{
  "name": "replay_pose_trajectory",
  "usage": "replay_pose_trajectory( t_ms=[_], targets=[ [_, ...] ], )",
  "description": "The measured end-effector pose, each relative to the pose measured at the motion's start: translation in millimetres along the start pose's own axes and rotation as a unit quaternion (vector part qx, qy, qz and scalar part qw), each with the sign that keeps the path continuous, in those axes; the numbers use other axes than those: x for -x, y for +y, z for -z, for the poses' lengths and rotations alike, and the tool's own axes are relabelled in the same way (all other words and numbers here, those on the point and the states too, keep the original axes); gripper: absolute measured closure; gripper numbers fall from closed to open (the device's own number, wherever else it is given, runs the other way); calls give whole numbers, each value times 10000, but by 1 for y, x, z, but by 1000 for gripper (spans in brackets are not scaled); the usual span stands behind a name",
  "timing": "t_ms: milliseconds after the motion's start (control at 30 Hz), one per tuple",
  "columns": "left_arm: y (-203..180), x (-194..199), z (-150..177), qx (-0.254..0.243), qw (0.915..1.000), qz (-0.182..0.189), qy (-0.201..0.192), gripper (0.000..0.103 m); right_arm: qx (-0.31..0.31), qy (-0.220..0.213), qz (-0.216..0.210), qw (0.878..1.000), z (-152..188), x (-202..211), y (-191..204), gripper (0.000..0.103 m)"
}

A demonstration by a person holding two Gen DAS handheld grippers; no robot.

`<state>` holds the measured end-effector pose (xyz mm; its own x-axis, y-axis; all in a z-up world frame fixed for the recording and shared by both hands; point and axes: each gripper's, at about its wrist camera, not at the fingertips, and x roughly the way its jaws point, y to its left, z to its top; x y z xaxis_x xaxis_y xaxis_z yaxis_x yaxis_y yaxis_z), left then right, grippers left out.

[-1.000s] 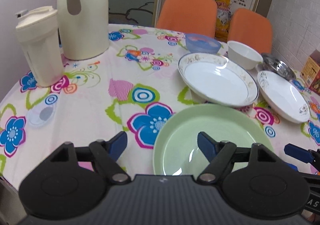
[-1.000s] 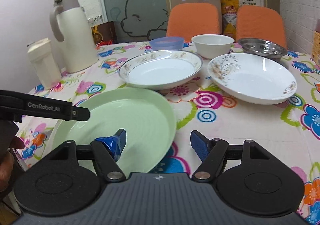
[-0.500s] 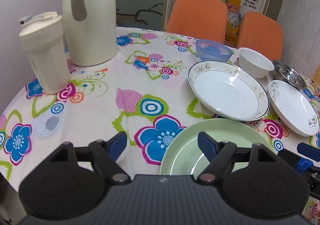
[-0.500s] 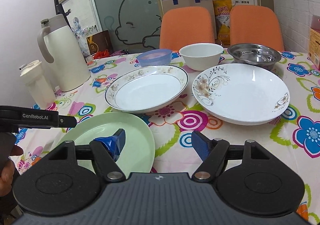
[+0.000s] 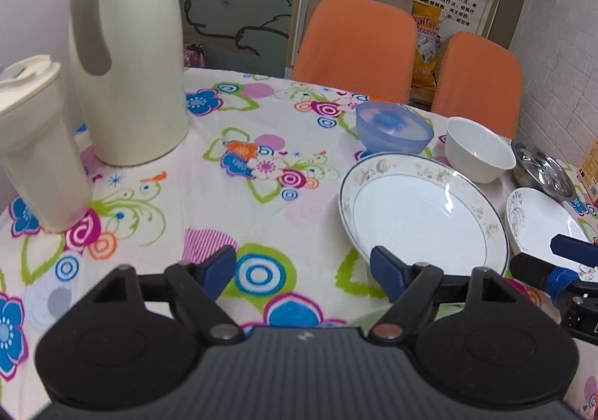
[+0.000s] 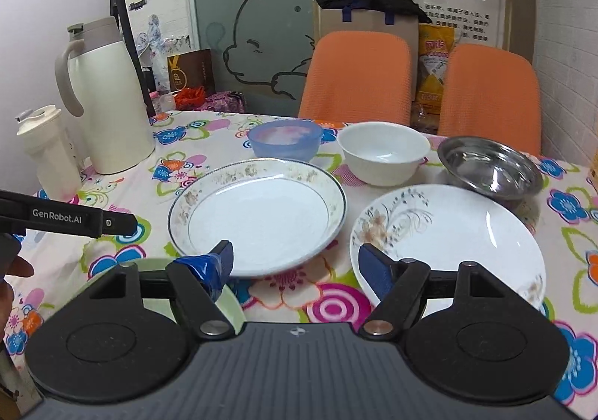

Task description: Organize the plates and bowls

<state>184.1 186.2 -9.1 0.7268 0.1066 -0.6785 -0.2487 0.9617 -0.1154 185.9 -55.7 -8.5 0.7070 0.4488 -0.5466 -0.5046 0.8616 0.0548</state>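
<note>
Both pairs of jaws held nothing. On the left gripper (image 5: pixel 302 270) they stood wide apart above the flowered tablecloth (image 5: pixel 157 203); on the right gripper (image 6: pixel 295 263) they were narrower and opening, with only air between the blue pads.

A white plate with a faded gold-floral rim (image 6: pixel 258 214) lay near the table's middle. Just beside it to the right sat a white plate painted with a dark sprig and a brown flower (image 6: pixel 448 244). Behind them stood a row of three: a translucent blue bowl (image 6: pixel 286 139), a plain white bowl (image 6: pixel 385 152) and a shiny steel bowl (image 6: pixel 489 167). A pale green plate (image 6: pixel 157 266) showed only as a sliver at the near edge, under the right gripper's left finger.
</note>
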Motion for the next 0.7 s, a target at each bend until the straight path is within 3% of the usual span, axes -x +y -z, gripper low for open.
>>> replay_pose_trajectory(
  t_ms=[333,700],
  targets=[
    [-16,-60,-32,-419,9982,-38,431,24,285,403,-133,9987,-37,-71,-16,43],
    [-23,-71,-35,-679,9970,-90,372,24,201,600,-79,9980,-41,-98,-27,43]
  ],
)
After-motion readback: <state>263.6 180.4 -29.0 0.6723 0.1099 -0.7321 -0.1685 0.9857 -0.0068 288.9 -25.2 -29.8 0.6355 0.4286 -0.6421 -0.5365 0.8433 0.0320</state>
